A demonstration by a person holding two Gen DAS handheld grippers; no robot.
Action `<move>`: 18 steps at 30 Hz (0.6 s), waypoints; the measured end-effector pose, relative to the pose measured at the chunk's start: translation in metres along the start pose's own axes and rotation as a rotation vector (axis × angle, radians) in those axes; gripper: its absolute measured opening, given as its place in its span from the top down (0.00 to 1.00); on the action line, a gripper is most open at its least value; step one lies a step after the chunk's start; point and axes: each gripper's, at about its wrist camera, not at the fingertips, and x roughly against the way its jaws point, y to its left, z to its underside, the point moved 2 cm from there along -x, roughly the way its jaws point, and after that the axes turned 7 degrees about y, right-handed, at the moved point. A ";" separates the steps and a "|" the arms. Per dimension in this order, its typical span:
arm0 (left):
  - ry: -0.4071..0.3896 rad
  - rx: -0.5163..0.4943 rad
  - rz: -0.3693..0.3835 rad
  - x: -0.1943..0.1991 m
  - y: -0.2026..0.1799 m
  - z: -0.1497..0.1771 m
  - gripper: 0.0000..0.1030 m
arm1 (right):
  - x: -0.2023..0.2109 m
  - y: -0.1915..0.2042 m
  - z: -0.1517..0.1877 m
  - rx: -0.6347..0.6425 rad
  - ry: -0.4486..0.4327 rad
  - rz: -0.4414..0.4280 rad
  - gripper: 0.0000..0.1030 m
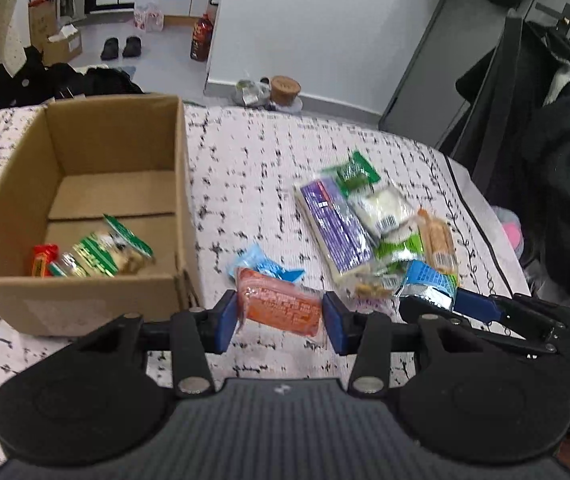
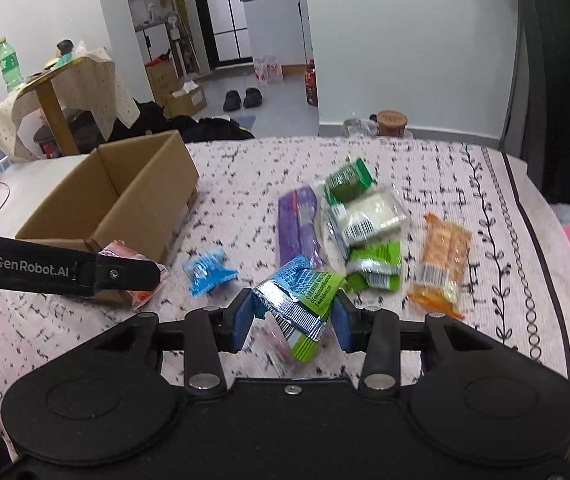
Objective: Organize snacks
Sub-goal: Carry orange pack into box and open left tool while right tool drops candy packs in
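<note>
My left gripper (image 1: 281, 316) is shut on an orange snack packet (image 1: 279, 307), held just above the bedspread beside the cardboard box (image 1: 81, 300). The box holds a green-and-white packet (image 1: 111, 254) and a red one (image 1: 43, 260). My right gripper (image 2: 295, 318) is shut on a blue, green and silver packet (image 2: 299, 302); it also shows in the left wrist view (image 1: 429, 282). A pile of snacks lies ahead: a purple pack (image 1: 335, 228), a white pack (image 2: 369, 216), a green packet (image 2: 347, 180), an orange cracker pack (image 2: 441, 260) and a small blue packet (image 2: 207, 272).
The patterned bedspread (image 1: 245, 168) covers the bed. The box (image 2: 125, 196) stands at its left. Dark clothes hang on a rack (image 1: 545, 120) at the right. A draped table (image 2: 57, 92) with a green bottle stands beyond the bed. Shoes and boxes lie on the floor.
</note>
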 end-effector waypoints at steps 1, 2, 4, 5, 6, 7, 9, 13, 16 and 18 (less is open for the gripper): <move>-0.007 0.002 0.000 0.003 0.002 -0.001 0.57 | 0.001 0.002 -0.002 0.003 -0.005 0.001 0.60; -0.014 0.005 -0.001 0.005 0.003 -0.002 0.57 | 0.001 0.004 -0.003 0.006 -0.010 0.001 0.60; -0.025 0.010 -0.002 0.010 0.006 -0.005 0.57 | 0.002 0.008 -0.006 0.010 -0.020 0.000 0.60; -0.031 0.012 -0.002 0.012 0.007 -0.005 0.57 | 0.003 0.009 -0.008 0.013 -0.027 0.000 0.60; -0.038 0.016 -0.002 0.015 0.009 -0.007 0.57 | 0.004 0.012 -0.010 0.016 -0.041 0.001 0.60; -0.045 0.020 -0.002 0.017 0.010 -0.008 0.57 | 0.006 0.014 -0.012 0.020 -0.051 0.001 0.60; -0.058 0.025 0.000 0.022 0.013 -0.010 0.57 | 0.008 0.018 -0.017 0.027 -0.072 -0.004 0.60; -0.079 0.035 -0.002 0.031 0.019 -0.013 0.57 | 0.008 0.027 -0.026 0.044 -0.095 -0.017 0.60; -0.092 0.048 -0.010 0.035 0.025 -0.015 0.57 | 0.007 0.035 -0.033 0.062 -0.108 -0.028 0.60; -0.102 0.056 -0.017 0.038 0.030 -0.017 0.57 | 0.006 0.041 -0.036 0.072 -0.112 -0.035 0.60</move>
